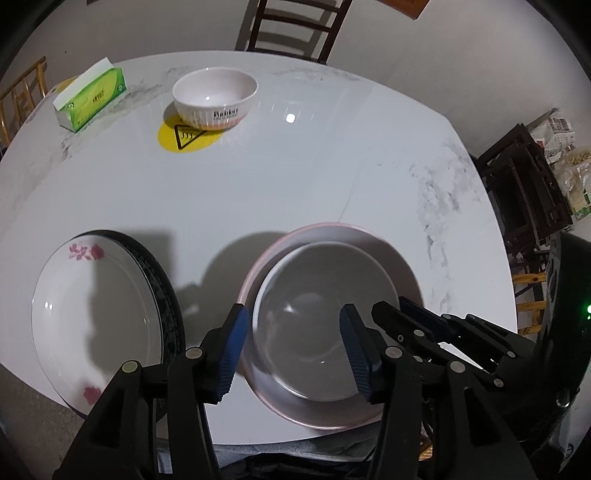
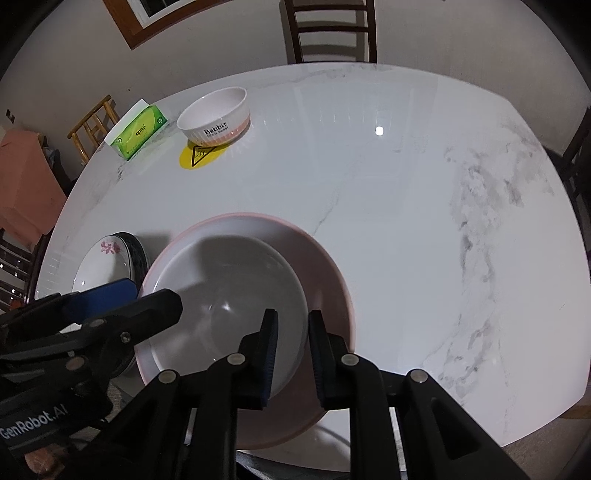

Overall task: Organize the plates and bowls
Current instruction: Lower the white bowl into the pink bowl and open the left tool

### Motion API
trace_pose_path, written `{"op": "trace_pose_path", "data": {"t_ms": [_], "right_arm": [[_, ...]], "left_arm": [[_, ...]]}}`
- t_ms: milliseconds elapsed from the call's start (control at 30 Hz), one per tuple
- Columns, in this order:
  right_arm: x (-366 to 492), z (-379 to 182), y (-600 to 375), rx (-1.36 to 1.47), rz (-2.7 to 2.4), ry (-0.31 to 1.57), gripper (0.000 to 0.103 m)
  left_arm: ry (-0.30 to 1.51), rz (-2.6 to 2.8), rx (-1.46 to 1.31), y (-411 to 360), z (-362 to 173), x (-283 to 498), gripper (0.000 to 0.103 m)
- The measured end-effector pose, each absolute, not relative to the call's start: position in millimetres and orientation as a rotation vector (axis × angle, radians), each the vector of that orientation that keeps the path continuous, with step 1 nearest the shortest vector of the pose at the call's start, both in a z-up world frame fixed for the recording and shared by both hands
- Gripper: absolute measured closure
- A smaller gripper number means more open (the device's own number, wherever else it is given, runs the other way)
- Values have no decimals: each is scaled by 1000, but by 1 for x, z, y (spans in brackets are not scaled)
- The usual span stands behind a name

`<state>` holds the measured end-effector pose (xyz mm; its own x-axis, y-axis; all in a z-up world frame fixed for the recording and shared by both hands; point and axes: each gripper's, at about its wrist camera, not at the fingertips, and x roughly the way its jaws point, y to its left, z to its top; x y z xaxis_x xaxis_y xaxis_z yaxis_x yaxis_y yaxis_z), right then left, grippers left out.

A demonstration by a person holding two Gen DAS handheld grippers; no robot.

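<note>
A grey-white bowl [image 1: 306, 325] [image 2: 229, 295] sits nested in a wider pink-rimmed bowl [image 1: 388, 258] [image 2: 325, 273] at the near edge of the marble table [image 1: 295, 184]. My left gripper [image 1: 295, 352] [image 2: 157, 293] is open; one finger hangs outside the bowls' left rims, the other over the inner bowl. My right gripper [image 2: 293, 350] [image 1: 400, 314] straddles the inner bowl's right rim, its jaws narrowly apart with a slit showing beside the rim. A flowered white plate [image 1: 96, 314] [image 2: 107, 262] lies on a dark plate [image 1: 166, 295] to the left. A white "Rabbit" bowl [image 1: 216, 96] [image 2: 216, 114] stands far back.
A green tissue box [image 1: 90, 98] [image 2: 138, 133] lies beside the far bowl, which partly covers a yellow warning sticker [image 1: 184, 136]. Dark wooden chairs [image 1: 295, 29] [image 2: 332, 33] stand beyond the table, with more chairs [image 1: 524, 192] and bags at the right.
</note>
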<state>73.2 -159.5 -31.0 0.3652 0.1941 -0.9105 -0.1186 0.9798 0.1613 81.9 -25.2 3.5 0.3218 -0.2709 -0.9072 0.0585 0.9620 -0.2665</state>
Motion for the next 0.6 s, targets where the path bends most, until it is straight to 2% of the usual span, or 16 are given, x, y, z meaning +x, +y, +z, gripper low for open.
{"op": "trace_pose_path", "data": {"t_ms": [600], "right_arm": [[76,-1,-144,-97,156,1020,85]], "left_arm": [[1113,-145,-196,5,13,88,53]]}}
